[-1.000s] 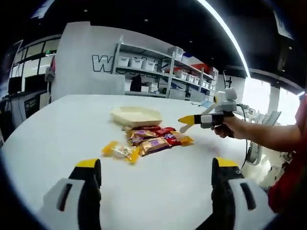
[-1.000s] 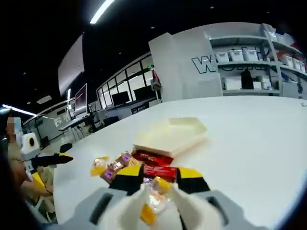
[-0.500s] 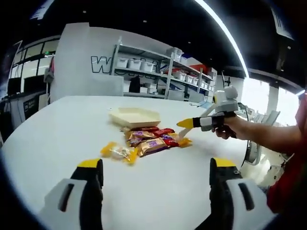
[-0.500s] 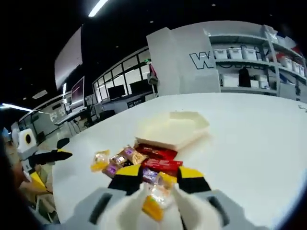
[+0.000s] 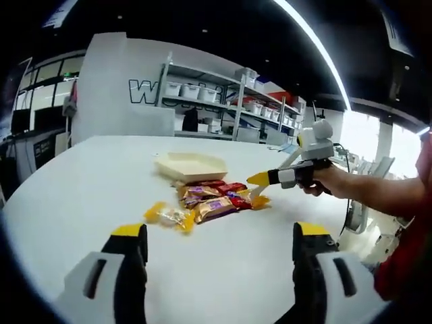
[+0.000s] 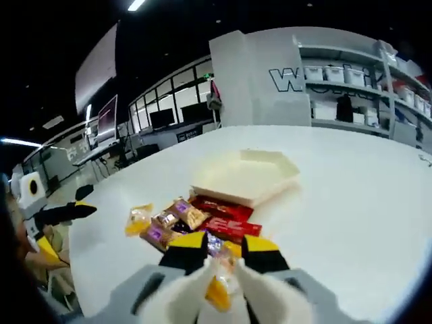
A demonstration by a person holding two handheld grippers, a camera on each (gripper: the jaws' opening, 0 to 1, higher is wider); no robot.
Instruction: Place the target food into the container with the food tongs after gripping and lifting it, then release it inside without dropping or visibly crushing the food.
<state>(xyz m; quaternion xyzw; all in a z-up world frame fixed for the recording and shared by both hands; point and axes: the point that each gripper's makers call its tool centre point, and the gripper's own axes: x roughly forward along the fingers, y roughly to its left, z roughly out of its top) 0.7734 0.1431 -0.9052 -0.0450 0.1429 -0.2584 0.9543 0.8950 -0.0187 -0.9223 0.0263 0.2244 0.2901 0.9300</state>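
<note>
A cream hexagonal container [image 5: 190,165] [image 6: 246,177] sits on the white table [image 5: 81,182], empty. Just in front of it lies a pile of wrapped snacks [image 5: 212,197] [image 6: 202,219], and a yellow-ended packet [image 5: 169,214] [image 6: 138,219] lies apart from it. My right gripper [image 6: 223,244] [image 5: 270,177] is shut on white food tongs [image 6: 189,297] [image 5: 258,192]. The tong arms close around a yellow-ended clear packet [image 6: 217,291] [image 5: 260,200], low at the pile's right edge. My left gripper [image 5: 219,231] [image 6: 64,212] hangs open over the near table, holding nothing.
A person's hand and forearm [image 5: 358,189] hold the right gripper at the table's right side. Shelving with white bins [image 5: 223,101] [image 6: 351,88] stands behind the table. Desks with monitors [image 6: 162,125] line the far windows.
The right gripper has dropped lower and edged left toward the pile with the tongs. The packet stays between the tong arms. The left gripper has barely moved.
</note>
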